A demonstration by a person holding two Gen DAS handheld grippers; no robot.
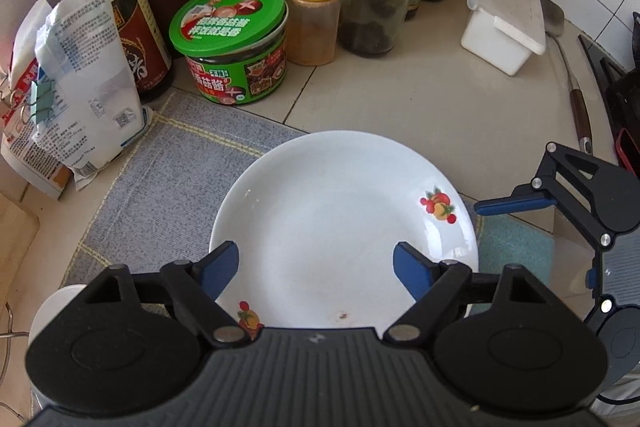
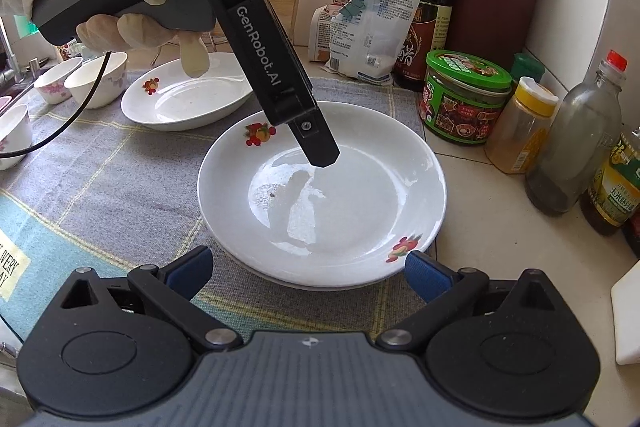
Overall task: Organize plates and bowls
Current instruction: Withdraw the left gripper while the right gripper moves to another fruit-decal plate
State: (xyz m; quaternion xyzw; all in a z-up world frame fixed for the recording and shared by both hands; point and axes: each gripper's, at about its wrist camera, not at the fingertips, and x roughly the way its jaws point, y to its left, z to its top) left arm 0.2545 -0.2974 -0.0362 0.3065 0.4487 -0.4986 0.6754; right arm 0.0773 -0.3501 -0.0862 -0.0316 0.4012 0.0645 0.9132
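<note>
Two plates showed in the right wrist view — a white plate (image 2: 360, 163) at frame centre, stacked on another whose rim peeked out beneath, and a second plate (image 2: 188, 99) to its upper left, both on the grey cloth (image 2: 100, 167). The left gripper (image 1: 316, 267) hung above the centre plate, jaws apart and empty. The right gripper (image 2: 306, 269) (lower frame) stood wide open — nothing between its pads. Bowls (image 2: 96, 79) sat far left.

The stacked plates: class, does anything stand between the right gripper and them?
Nothing visible does. The right gripper faces the near rim of the stacked plates directly; the left gripper hangs over their middle, not between.
</note>
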